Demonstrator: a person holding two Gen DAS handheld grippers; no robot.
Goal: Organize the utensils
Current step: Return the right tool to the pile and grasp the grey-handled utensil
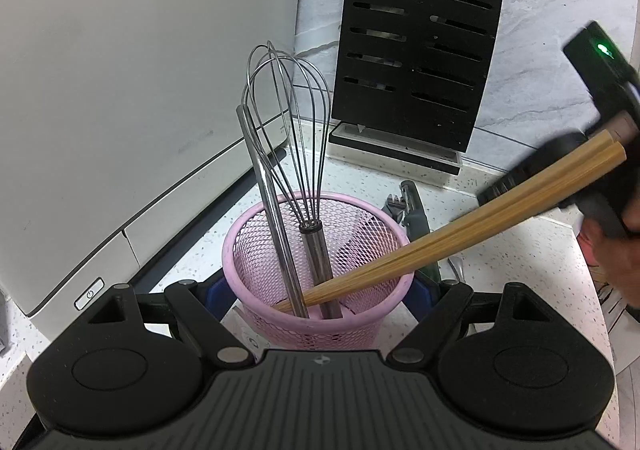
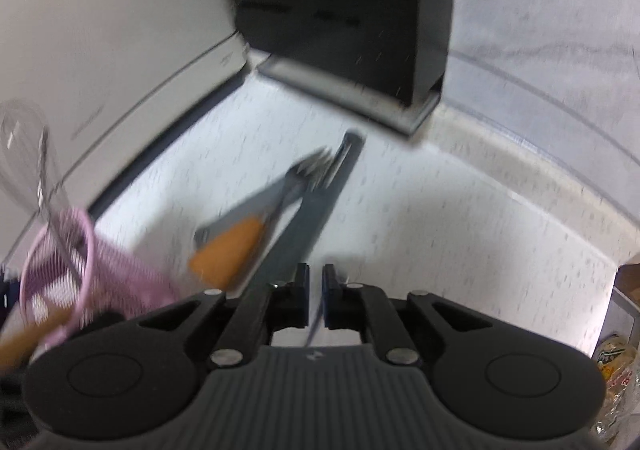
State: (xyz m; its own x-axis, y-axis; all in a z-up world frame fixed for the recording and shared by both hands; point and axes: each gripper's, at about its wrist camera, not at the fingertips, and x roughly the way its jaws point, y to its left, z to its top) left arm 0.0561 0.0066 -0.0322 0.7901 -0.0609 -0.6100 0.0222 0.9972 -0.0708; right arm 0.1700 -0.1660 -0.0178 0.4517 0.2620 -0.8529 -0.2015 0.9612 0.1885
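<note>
The left hand-held gripper point(image 1: 320, 314) clamps the pink mesh cup point(image 1: 318, 270) on the bench point(image 1: 520, 270) while the right hand-held gripper point(image 2: 316, 296), nearly closed and seemingly empty, should settle before grabbing the fork point(image 2: 308, 170).

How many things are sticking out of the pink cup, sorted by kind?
In the pink mesh cup:
Whisk: 1
Wooden chopsticks: 2
Long metal handle (its end is hidden): 1
Total: 4
</note>
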